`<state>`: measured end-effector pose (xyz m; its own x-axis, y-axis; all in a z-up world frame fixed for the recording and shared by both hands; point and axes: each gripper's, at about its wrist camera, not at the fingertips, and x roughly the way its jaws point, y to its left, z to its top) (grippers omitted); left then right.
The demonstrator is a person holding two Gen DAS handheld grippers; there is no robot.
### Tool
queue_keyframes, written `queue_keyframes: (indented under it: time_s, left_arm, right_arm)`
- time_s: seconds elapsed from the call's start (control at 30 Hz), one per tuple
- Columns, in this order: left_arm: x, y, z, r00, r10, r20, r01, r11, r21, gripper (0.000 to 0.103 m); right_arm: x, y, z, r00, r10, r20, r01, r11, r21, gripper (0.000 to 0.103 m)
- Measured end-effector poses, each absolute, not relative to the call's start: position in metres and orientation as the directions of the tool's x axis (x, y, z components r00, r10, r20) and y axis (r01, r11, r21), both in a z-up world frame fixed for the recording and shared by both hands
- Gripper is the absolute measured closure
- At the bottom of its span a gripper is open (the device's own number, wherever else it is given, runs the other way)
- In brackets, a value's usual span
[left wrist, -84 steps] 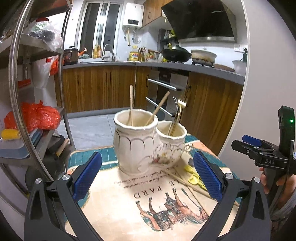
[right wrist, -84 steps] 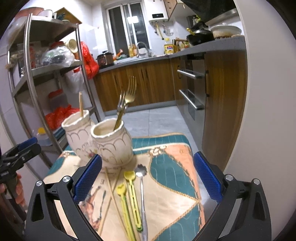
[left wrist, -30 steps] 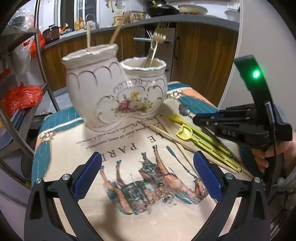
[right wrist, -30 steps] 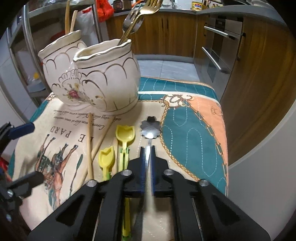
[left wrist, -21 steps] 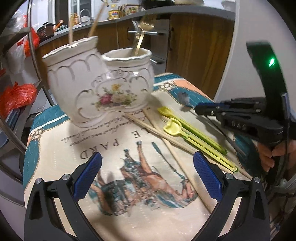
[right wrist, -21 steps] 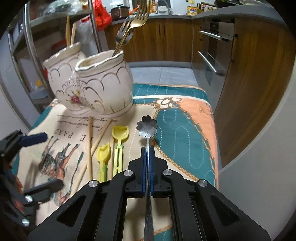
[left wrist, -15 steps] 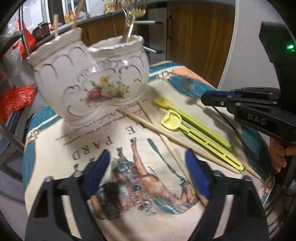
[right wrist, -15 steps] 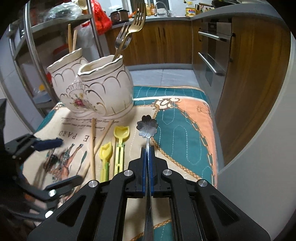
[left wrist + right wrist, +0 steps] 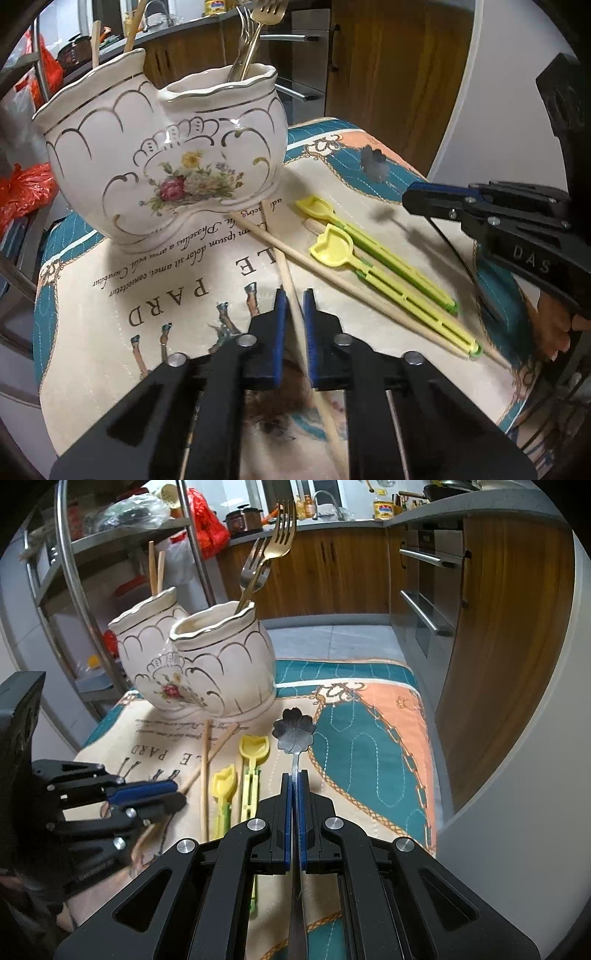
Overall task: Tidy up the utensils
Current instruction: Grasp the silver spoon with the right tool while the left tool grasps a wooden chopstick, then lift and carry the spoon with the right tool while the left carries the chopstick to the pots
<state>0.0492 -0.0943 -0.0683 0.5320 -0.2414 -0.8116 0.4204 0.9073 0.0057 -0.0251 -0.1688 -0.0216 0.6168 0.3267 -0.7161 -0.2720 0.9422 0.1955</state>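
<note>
A white floral two-pot holder (image 9: pixel 166 166) (image 9: pixel 207 672) stands on the printed cloth (image 9: pixel 147 295). Forks (image 9: pixel 273 546) stick out of its lower pot and chopsticks (image 9: pixel 155 568) out of the taller one. My left gripper (image 9: pixel 293 295) (image 9: pixel 166 794) is low over the cloth, its jaws closing onto a wooden chopstick (image 9: pixel 286 273) lying there. A second chopstick (image 9: pixel 332 280) and two yellow-green utensils (image 9: pixel 369 266) (image 9: pixel 251 775) lie beside it. My right gripper (image 9: pixel 294 775) (image 9: pixel 406 195) is shut on the handle of a flower-shaped metal spoon (image 9: pixel 293 729), held just above the cloth.
A metal shelf rack (image 9: pixel 74 572) with bags stands behind the holder on the left. Wooden kitchen cabinets (image 9: pixel 498 627) and an oven front lie beyond the table's far edge. A white wall (image 9: pixel 535 812) runs close along the right side of the cloth.
My left gripper came down toward the cloth and went from wide open to closed around the chopstick. The right gripper lifted the flower spoon a little off the cloth.
</note>
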Motion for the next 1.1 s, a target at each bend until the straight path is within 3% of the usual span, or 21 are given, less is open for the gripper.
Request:
queue_keyframes:
  time_s: [0.2, 0.7, 1.1]
  left_arm:
    - [0.037, -0.079, -0.063, 0.491, -0.237, -0.838, 0.498, 0.866, 0.048, 0.097]
    - [0.030, -0.051, -0.063, 0.515, -0.245, -0.822, 0.482, 0.875, 0.041, 0.097]
    - [0.008, -0.014, -0.010, 0.680, -0.299, -0.670, 0.450, 0.891, 0.059, 0.097]
  right_arm:
    - [-0.027, -0.167, -0.017, 0.620, 0.332, -0.711, -0.283, 0.940, 0.191, 0.099]
    - [-0.041, -0.158, 0.002, 0.673, 0.340, -0.656, -0.308, 0.936, 0.169, 0.099]
    - [-0.056, -0.154, 0.025, 0.735, 0.351, -0.581, -0.328, 0.933, 0.149, 0.101]
